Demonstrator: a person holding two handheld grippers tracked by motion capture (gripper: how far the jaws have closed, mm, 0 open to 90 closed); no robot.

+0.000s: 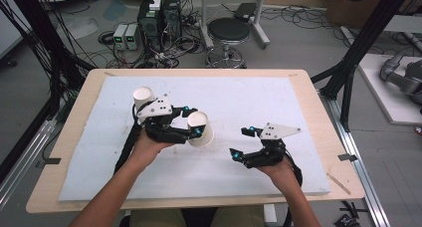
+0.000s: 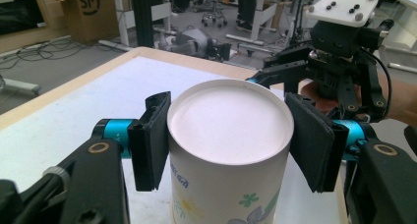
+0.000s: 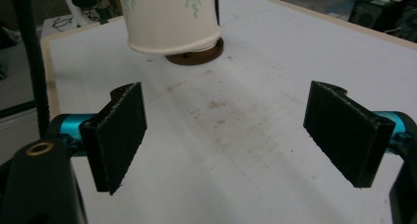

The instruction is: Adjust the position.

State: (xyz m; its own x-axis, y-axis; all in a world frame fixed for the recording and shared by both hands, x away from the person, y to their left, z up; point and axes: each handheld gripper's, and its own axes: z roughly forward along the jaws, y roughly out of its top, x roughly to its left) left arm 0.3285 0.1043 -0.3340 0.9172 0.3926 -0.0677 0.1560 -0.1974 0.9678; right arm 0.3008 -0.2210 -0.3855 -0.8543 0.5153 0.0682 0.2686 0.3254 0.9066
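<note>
So the left hand-held gripper [image 1: 195,123] has a paper cup [image 1: 200,129] clamped between its pads, and you can see it really well from the left gripper view: both black pads [image 2: 151,140] press against the cup's sides near its closed bottom, which faces the camera. The cup is upside down, with a little flower print on its wall. From the right gripper view it hangs above a brown round coaster [image 3: 195,53], rim down, clear of the white tabletop [image 1: 249,97] as far as I can judge. I can't tell for sure whether the rim touches the coaster or floats just over it.

There's a second paper cup [image 1: 143,96] behind the gripped one, on the far-left side of it, also looking upside down.

The right hand-held gripper [image 1: 241,143] is released, jaws spread wide with nothing between them, sitting off to the right of the gripped cup.

My read: the grab is done and the cup is roughly over the coaster. What's left is setting it down there and letting go. The second cup probably hasn't had its turn yet.
</note>
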